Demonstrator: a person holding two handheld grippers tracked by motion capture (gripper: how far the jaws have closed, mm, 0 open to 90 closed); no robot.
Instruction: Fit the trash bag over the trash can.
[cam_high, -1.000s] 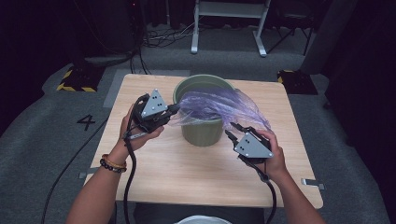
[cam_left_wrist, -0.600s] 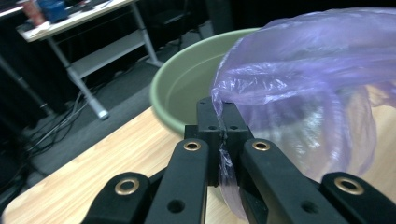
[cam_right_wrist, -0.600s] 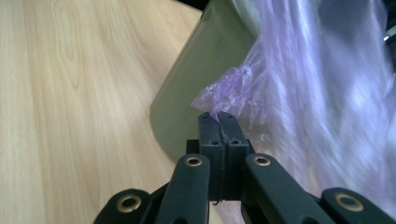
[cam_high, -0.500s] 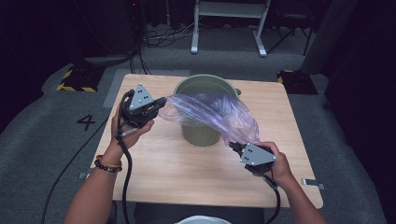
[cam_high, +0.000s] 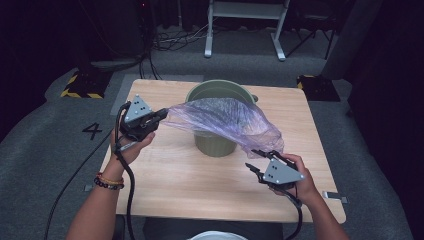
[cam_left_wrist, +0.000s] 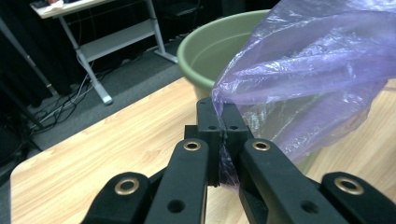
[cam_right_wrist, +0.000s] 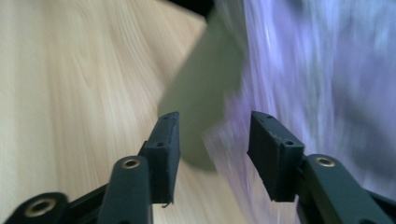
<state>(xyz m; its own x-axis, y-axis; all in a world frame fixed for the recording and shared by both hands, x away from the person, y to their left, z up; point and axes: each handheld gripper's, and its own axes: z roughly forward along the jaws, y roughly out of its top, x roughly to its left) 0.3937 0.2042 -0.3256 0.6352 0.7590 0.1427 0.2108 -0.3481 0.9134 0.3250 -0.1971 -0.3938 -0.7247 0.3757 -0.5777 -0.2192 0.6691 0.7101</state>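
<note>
- The room is dark, with black walls at the back.
- The grey carpet floor (cam_high: 45, 150) has a black number 4 (cam_high: 93, 131) on it.
- A white metal stand (cam_high: 245, 22) sits far back.
- Black cables (cam_high: 172, 40) lie beside the stand.
- A yellow and black striped block (cam_high: 80, 86) is on the floor.

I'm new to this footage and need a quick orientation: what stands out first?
A translucent purple plastic bag stretches over the green bucket at the middle of the wooden table. The left tongs are shut on its corner, while the right tongs stand open near the bag's low edge.
</note>
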